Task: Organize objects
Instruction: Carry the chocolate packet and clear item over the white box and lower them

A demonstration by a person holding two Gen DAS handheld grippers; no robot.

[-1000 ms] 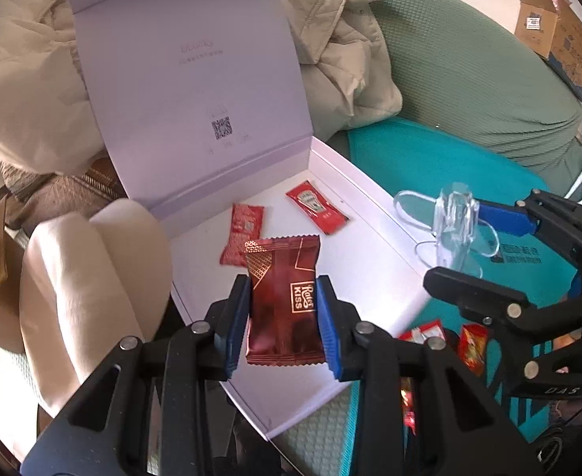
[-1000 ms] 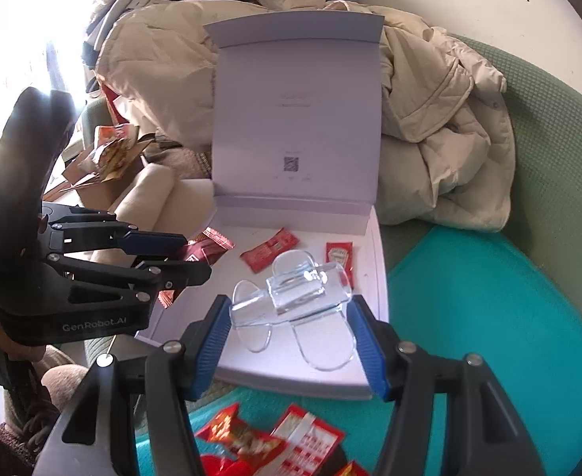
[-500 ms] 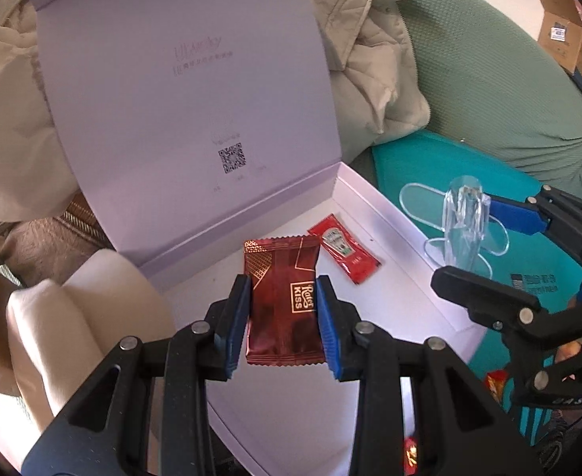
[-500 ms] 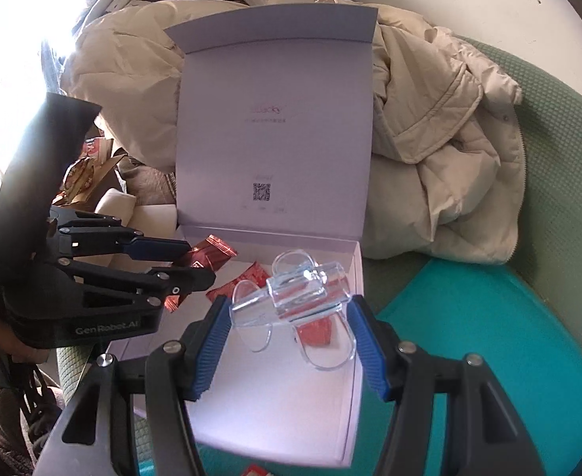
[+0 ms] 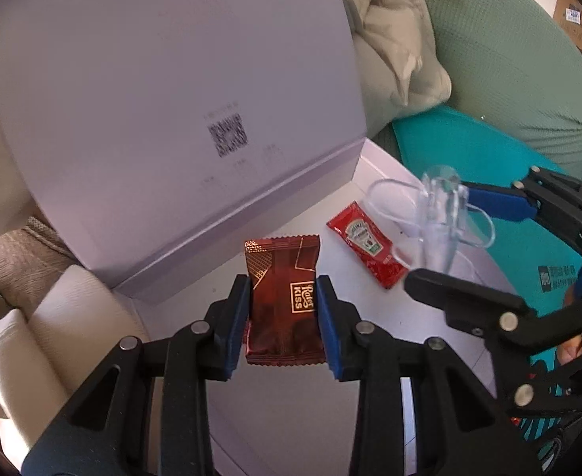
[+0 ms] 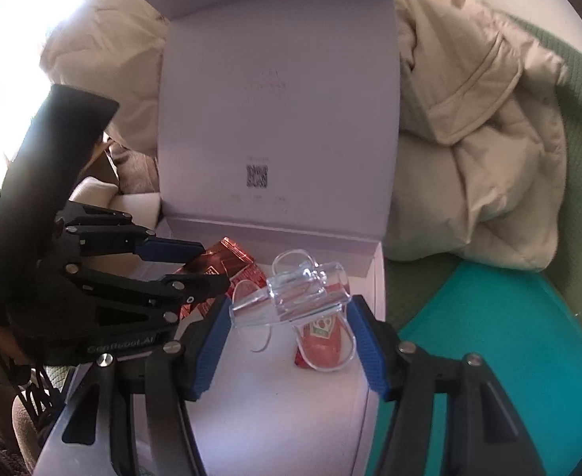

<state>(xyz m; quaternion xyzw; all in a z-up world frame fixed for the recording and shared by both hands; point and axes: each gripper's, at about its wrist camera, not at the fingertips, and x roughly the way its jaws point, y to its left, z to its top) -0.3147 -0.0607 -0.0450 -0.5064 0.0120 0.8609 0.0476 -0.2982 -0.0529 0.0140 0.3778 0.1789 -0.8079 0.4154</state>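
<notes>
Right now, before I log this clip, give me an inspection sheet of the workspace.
Surface: white floor of the open lilac box, lid standing up behind.
Job's things: dark red snack packet held over the box; clear plastic holder held over it too; ketchup sachet lying inside.
Clutter: more red packets behind the left gripper in the right wrist view, partly hidden.
Grippers: left gripper shut on the snack packet; right gripper shut on the holder.
Cables: dark cords below the left gripper.
Surroundings: beige jacket, green sofa, teal cushion.
</notes>
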